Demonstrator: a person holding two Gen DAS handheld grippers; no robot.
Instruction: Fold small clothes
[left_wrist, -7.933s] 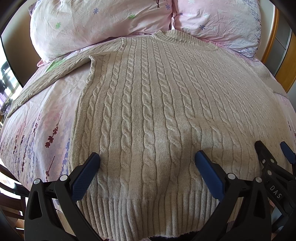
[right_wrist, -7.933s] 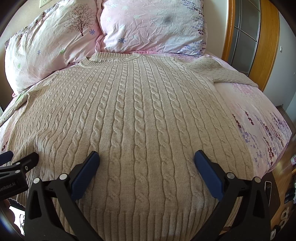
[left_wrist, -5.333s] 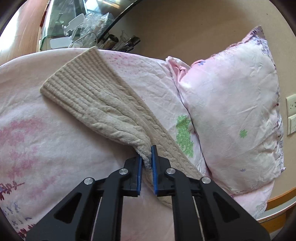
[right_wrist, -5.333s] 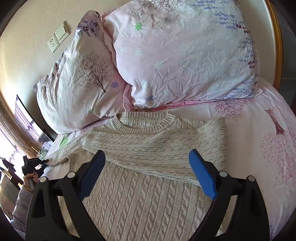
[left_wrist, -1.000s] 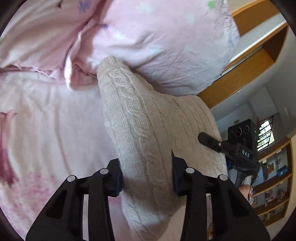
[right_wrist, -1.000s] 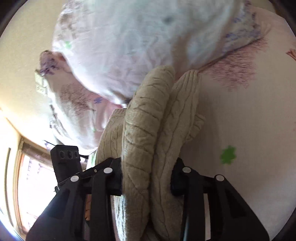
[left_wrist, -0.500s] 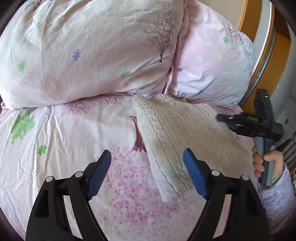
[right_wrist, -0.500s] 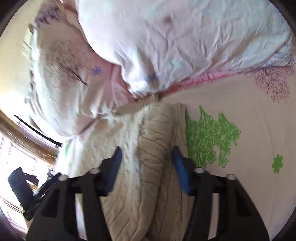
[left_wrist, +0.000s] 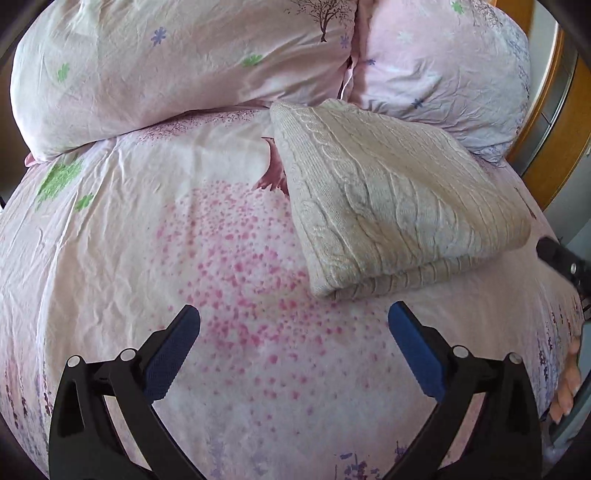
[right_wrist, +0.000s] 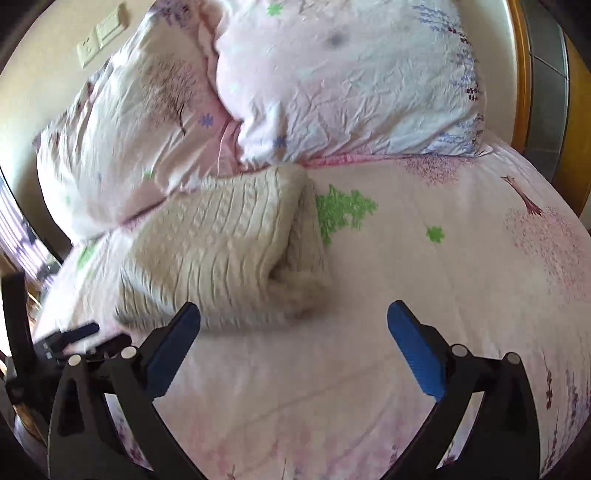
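A beige cable-knit sweater (left_wrist: 388, 192) lies folded into a thick rectangle on the pink floral bedsheet (left_wrist: 184, 240), its far end against the pillows. It also shows in the right wrist view (right_wrist: 221, 243), slightly blurred. My left gripper (left_wrist: 293, 332) is open and empty, hovering over the sheet just short of the sweater's near corner. My right gripper (right_wrist: 293, 332) is open and empty, back from the sweater's folded end. The right gripper's tip also shows at the right edge of the left wrist view (left_wrist: 561, 258).
Two pink floral pillows (left_wrist: 184, 62) (left_wrist: 443, 62) lie at the head of the bed. A wooden frame (left_wrist: 554, 147) stands on the right. A wall socket (right_wrist: 99, 37) sits above the pillows. A hand (left_wrist: 569, 387) shows at the right edge.
Both grippers have let go of the folded sweater, opened wide and pulled back from it. The sweater now rests flat on the sheet by the pillows.
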